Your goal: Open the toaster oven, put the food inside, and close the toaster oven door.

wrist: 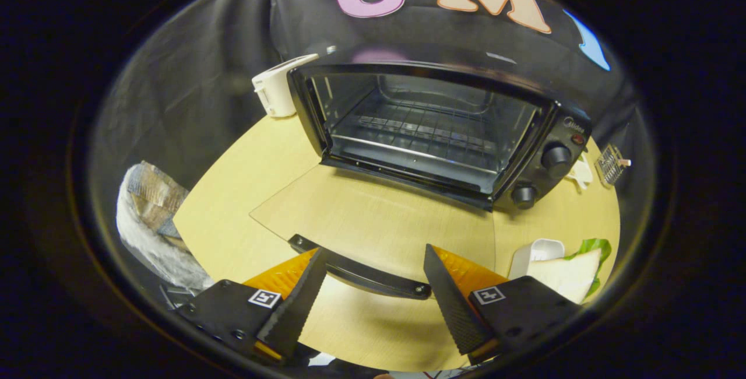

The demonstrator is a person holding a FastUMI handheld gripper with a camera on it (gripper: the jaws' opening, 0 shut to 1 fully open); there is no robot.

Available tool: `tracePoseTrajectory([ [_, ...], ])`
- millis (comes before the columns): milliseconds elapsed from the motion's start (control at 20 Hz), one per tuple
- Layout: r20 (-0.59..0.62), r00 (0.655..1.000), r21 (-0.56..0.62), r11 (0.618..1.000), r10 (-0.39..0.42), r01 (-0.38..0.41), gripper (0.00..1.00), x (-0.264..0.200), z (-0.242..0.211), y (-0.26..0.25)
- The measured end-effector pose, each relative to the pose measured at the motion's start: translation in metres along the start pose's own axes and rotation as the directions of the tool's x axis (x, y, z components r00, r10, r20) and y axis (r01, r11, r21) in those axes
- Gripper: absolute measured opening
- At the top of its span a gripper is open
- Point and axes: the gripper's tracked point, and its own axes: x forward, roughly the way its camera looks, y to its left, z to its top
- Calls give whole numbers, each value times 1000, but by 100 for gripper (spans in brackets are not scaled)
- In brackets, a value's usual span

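Hovering with your gripper [373, 271] fingers spread apart around the lowered toaster oven door's handle [361, 274], you are facing the open toaster oven [443, 134], sandwich [568, 277] alongside.

The scene is viewed from above the gripper [373, 262], angled down toward the open toaster oven [434, 134] at twelve o'clock, nearby.

- Table [233, 216]: light wood top, rounded edge.
- Oven [431, 128] sits at 12 o'clock, door [373, 216] dropped flat onto the table, handle [361, 274] nearest the fingers.
- White appliance [278, 92] at 11, touching the oven's side.
- White cup [536, 253] and sandwich [568, 277] at 4, side by side.
- Small white item [581, 174] and wire rack [610, 164] at 2, beside the oven.
- Gripper [373, 285] fingers spread apart, gripping nothing.
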Motion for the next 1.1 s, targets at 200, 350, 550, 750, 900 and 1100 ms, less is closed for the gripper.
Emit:
tracePoseTrajectory([
  [200,-32,999,-6,1000,-6,6,100,12,-12,1],
  [350,-55,998,5,1000,-6,6,100,20,-22,2],
  [550,-56,998,-23,1000,-21,20,100,25,-25,1],
  [750,-67,997,-56,998,-36,32,100,30,-26,0],
  [900,-61,998,-34,999,-19,17,100,27,-21,0],
  [1100,15,1000,74,997,11,-13,100,13,7,-13],
])
